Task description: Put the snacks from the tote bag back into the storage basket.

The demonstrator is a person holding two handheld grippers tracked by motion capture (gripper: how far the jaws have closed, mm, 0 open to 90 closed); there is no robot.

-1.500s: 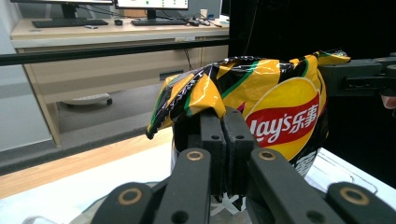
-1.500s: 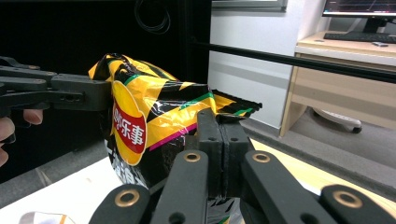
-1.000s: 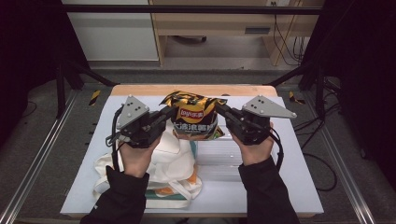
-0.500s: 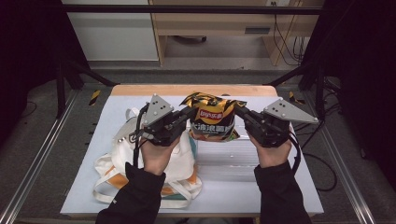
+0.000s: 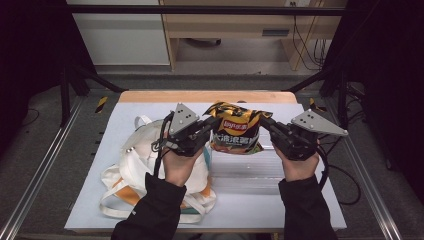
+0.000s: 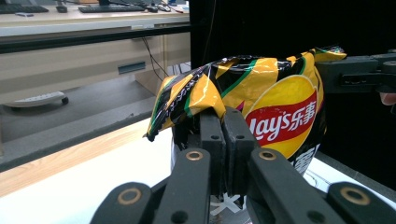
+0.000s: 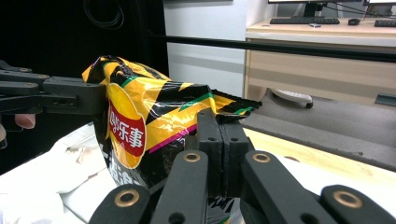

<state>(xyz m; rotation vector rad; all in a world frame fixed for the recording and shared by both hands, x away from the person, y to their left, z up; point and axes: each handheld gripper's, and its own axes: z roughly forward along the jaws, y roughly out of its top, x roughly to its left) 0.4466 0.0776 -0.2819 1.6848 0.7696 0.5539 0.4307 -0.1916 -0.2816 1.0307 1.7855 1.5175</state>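
Above the middle of the white table (image 5: 310, 200), a yellow and black chip bag (image 5: 236, 134) hangs in the air between two grippers. The left gripper (image 5: 209, 131) pinches the bag's left edge tight, and the right gripper (image 5: 265, 125) pinches its right edge tight. The table's right side has open room. A white cloth bag (image 5: 135, 165) lies just under the left hand, close to the chip bag. Since a second ago, both hands and the chip bag have moved to the right.
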